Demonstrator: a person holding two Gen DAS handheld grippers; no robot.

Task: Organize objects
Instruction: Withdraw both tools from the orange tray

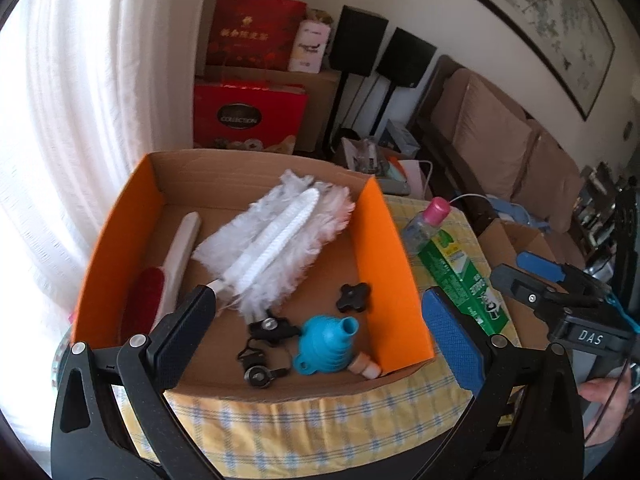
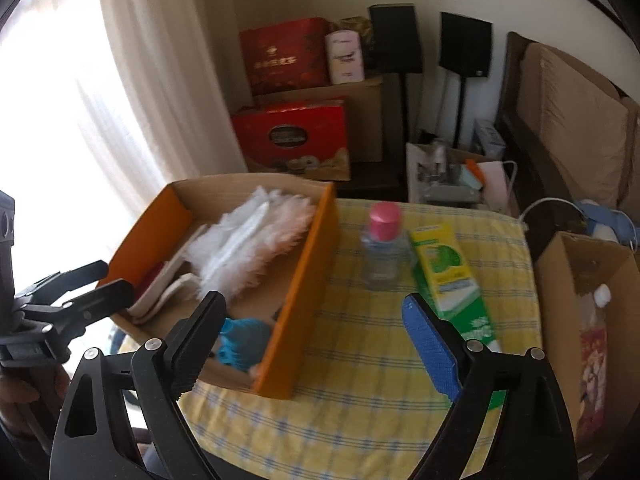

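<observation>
Through the left wrist camera we are holding the left gripper [image 1: 316, 328] spread wide and empty over the orange-sided cardboard box [image 1: 394, 276], where a white feather duster [image 1: 280, 236], blue silicone funnel [image 1: 326, 340] and black knobs [image 1: 353, 297] are lying.

Through the right wrist camera the right gripper [image 2: 316, 340] is gaping empty above the yellow checked tablecloth [image 2: 360, 380]; the pink-capped clear bottle [image 2: 382, 246] and green-yellow carton [image 2: 452, 276] are waiting beside the box.

The left hand-held gripper [image 1: 316, 332] points steeply downward, its jaws spread wide with nothing between them. The right hand-held gripper [image 2: 316, 344] tilts down likewise, jaws wide and empty. A hand [image 1: 600, 392] grips the right handle.
</observation>
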